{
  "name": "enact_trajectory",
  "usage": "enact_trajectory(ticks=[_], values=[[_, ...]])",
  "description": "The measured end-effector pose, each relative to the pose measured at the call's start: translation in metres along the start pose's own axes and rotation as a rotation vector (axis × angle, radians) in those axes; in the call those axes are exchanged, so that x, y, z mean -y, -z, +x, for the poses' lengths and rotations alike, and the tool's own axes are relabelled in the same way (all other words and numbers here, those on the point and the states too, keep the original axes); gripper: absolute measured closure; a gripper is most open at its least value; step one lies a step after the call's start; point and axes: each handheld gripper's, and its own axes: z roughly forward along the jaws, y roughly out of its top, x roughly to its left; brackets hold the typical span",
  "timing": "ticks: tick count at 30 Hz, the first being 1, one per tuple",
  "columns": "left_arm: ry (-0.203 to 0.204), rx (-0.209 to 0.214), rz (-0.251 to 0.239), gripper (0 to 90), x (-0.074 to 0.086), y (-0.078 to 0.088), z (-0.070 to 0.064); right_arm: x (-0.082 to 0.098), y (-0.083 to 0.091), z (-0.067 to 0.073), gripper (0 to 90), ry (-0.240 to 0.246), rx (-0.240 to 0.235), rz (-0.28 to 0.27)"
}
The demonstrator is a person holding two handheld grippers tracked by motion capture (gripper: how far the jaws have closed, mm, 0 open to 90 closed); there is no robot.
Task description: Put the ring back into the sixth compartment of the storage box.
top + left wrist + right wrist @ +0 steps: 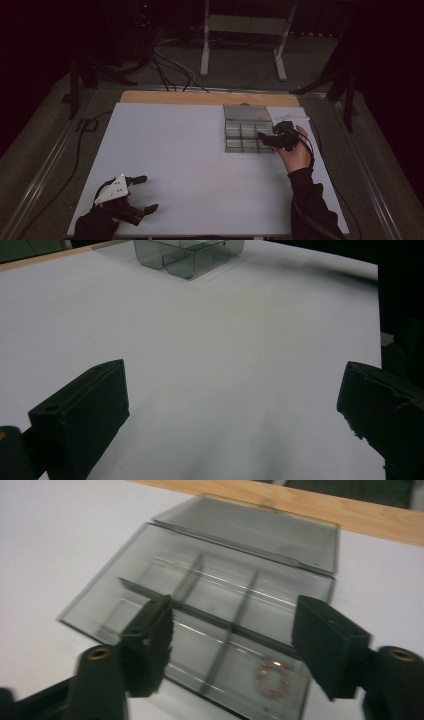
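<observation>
A white sheet (190, 165) is covering nearly the whole tabletop, with a strip of bare wood (200, 97) showing along the far edge. Around it the room is sitting in near darkness: grey floor, black cables (170, 70) snaking behind the table, and the pale legs of a stand (240, 40) glowing faintly at the back.

Down at the near left corner, the left gripper (145, 193) is resting low over the sheet, its jaws spread wide apart with nothing between them; its own view is looking out across plain white towards the box.

Over on the right, the right gripper (266, 138) is hovering at the right-hand edge of a smoky clear compartment box (242, 131), jaws parted and empty. The box is sitting on the far right part of the sheet, its lid (260, 527) lying open towards the wooden edge. In the right gripper view, a small beaded ring (272, 678) is lying in one corner compartment, just between the jaws' line of sight.
</observation>
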Motion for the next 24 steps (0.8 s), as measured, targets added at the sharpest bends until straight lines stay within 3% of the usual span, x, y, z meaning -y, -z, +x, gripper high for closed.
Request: enact_trajectory(ticks=[3, 10, 15, 24], values=[[-0.001, -0.001, 0.003, 1.0, 0.000, 0.000, 0.000, -0.003, 0.003, 0.004, 14.9, -0.017, -0.012, -0.003], [0.001, 0.000, -0.001, 1.0, 0.000, 0.000, 0.000, -0.006, 0.013, 0.011, 0.1, 0.008, -0.103, 0.023], [-0.002, -0.001, 0.001, 1.0, 0.000, 0.001, 0.000, -0.003, 0.018, 0.018, 0.0, 0.037, -0.140, 0.047], [0.003, 0.000, -0.001, 1.0, 0.000, 0.000, 0.000, 0.011, 0.032, 0.022, 0.0, 0.020, -0.186, 0.008]])
